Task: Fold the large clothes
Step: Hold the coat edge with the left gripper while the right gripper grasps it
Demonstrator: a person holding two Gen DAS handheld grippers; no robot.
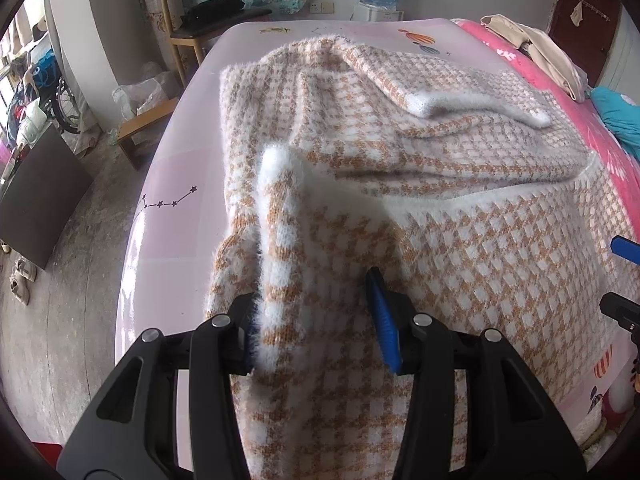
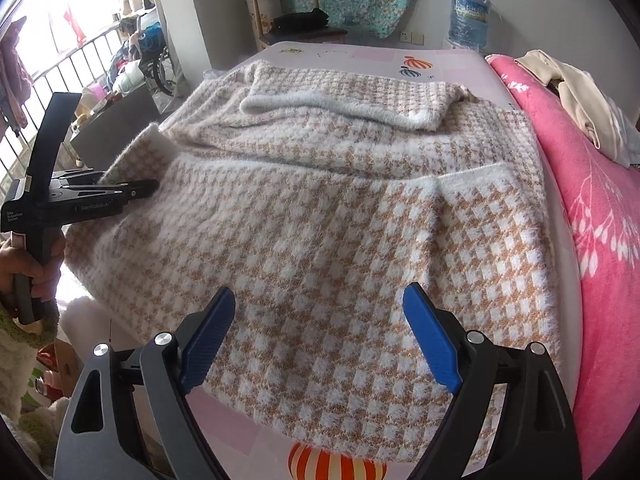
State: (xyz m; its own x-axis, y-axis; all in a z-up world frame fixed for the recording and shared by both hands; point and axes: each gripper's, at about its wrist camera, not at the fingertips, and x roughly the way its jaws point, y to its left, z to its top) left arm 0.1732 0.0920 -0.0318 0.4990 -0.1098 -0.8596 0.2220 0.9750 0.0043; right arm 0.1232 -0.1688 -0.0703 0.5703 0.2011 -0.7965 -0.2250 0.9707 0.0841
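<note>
Soft daylight from the overexposed window (image 2: 60,12); sharp centres, fisheye-bent dark edges.

A fuzzy tan-and-white houndstooth sweater (image 2: 320,208) lies spread on the bed, one sleeve (image 2: 344,102) folded across at 12 o'clock, its 9 o'clock edge lifted.

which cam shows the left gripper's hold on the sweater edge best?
Left wrist: the sweater edge runs up between the left gripper pads, close up. Right wrist shows that gripper only side-on at the sweater's left edge, contact unclear.
</note>
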